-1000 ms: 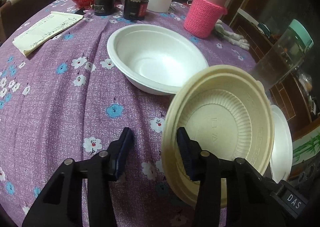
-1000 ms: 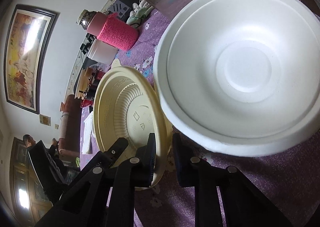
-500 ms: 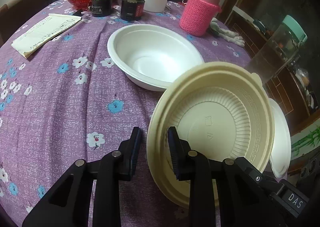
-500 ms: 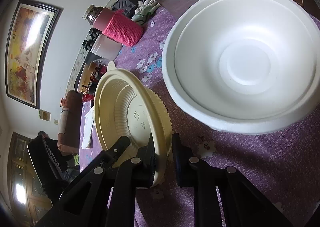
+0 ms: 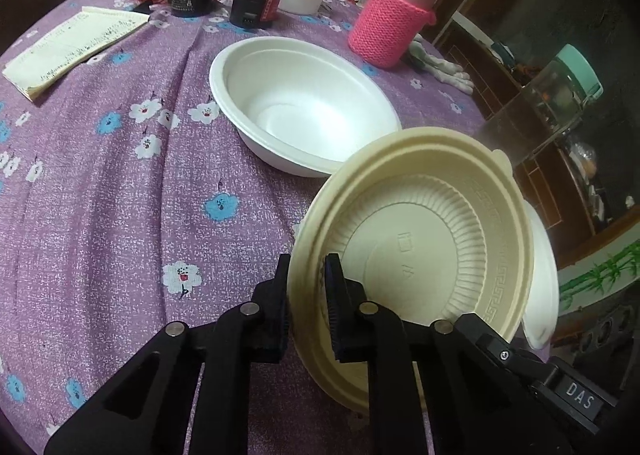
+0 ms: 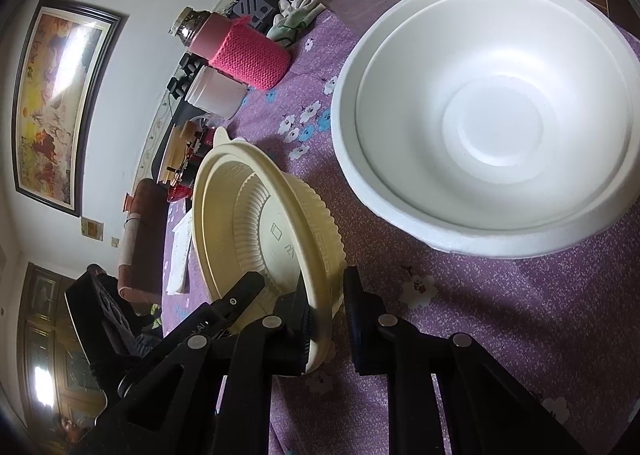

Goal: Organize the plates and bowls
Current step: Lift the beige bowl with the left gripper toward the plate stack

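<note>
A: Item: cream bowl (image 5: 420,231), tilted on edge above the worktop (image 5: 120,195), at 4 o'clock from the white bowl (image 5: 304,107).

B: Change: left gripper (image 5: 307,287) jaws just clenched on its rim. Right gripper (image 6: 324,307) grasps the opposite rim. Handover likely.

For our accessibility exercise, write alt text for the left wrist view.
The left gripper pinches the rim of a tilted cream plastic bowl above a purple floral tablecloth. Behind it an empty white foam bowl sits before a pink knitted bottle sleeve.
</note>
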### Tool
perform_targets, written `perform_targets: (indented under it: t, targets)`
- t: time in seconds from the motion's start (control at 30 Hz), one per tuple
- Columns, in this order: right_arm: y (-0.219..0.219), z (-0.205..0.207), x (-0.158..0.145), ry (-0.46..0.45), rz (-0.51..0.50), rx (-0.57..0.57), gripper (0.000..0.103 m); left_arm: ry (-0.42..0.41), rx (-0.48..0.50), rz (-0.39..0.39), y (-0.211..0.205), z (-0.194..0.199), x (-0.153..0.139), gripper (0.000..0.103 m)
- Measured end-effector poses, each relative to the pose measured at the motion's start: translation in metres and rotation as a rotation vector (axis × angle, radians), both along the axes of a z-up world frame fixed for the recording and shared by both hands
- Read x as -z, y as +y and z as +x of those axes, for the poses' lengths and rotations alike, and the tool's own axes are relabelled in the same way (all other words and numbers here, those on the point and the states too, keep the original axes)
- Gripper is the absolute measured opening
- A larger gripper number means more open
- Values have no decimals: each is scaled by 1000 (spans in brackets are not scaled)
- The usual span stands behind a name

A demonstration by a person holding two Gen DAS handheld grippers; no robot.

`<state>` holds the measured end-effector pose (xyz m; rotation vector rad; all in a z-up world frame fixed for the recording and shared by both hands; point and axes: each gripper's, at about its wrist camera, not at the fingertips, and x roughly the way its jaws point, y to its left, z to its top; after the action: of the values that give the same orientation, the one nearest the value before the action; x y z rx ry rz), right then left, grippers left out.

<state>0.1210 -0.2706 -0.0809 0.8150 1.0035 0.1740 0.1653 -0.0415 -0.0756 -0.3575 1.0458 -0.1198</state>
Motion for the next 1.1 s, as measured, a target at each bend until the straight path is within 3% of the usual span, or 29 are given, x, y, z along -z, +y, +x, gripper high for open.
perform_targets:
  t: [0.2,0.37,1.1]
  targets:
    - [-2,-1,0,1,23,-6,14,31,-1,-43,7,-2,1,10]
    - [0,-6,-1,-1,32,-20,14,30,-5,-28,9,-10,-3,9]
    - [38,-33,-28,-68,-16,-113,12,-73,-58,22,43,-67,-31,9]
